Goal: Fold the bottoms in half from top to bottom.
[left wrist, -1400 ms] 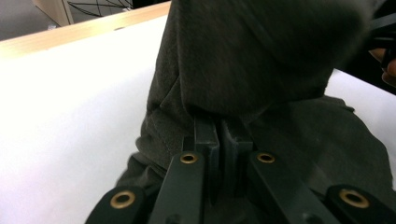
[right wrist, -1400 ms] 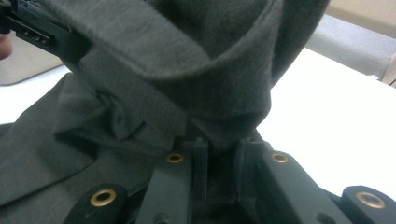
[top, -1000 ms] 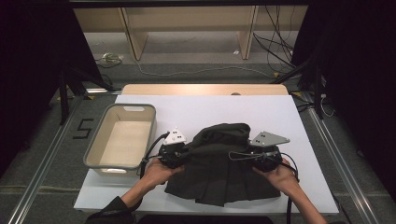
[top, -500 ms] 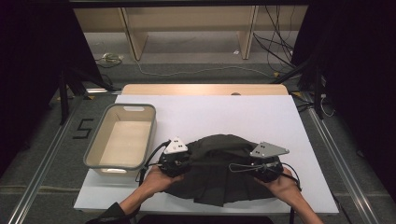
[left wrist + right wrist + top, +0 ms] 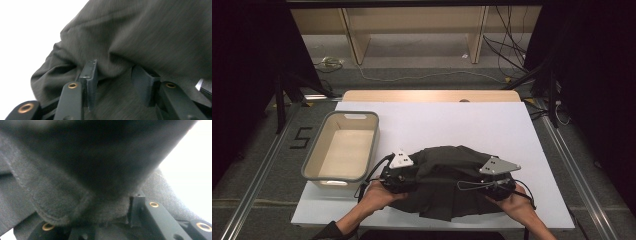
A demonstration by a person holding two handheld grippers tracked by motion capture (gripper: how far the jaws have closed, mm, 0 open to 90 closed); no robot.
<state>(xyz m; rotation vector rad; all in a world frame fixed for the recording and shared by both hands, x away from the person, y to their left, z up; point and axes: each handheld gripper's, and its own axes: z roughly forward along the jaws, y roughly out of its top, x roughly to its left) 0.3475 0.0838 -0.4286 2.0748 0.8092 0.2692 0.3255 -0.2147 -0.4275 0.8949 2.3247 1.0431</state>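
Two hand-held grippers work one dark garment (image 5: 447, 182) that lies bunched on the white bench (image 5: 472, 125) near its front edge: the left hand-held gripper (image 5: 117, 75) sits at the garment's left end, its jaws having just been opening and now standing apart with a ridge of cloth between them that the pads do not pinch. The right hand-held gripper (image 5: 110, 217) is at the garment's right end, clenched on a thick fold of the cloth that fills the space between its jaws. One grey basket (image 5: 314, 167) stands just left of the garment, apart from it, with nothing inside.
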